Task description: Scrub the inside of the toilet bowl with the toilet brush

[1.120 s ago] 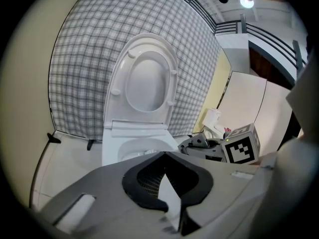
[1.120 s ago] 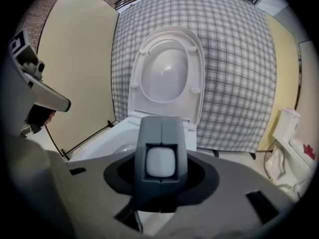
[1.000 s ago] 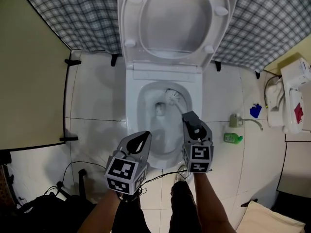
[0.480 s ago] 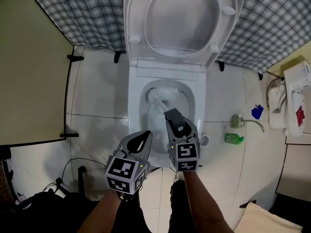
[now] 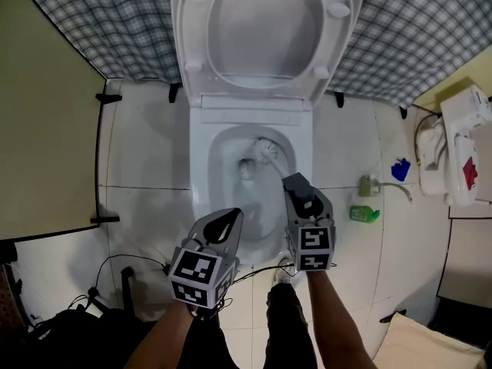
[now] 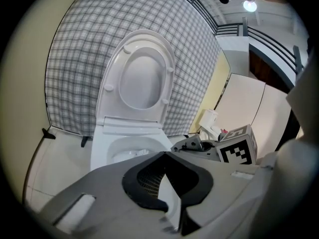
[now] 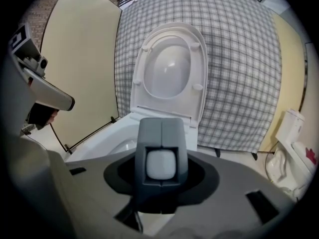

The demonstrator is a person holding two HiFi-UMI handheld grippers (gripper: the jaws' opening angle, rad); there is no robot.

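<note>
One tool, the right tool [image 5: 296,183], pinches the toilet brush [image 5: 267,151] with its head deep inside the toilet bowl [image 5: 223,167], so scrubbing looks underway but unfinished, while the left tool [image 5: 231,215] hangs pressed together, empty.

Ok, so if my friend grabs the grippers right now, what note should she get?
The left gripper is shut and empty, by the front edge of the toilet bowl.
The right gripper is shut on the toilet brush, bristles at the bowl's back right.
The seat is up.
Done: brush in the bowl. Left: scrub all round inside.
</note>
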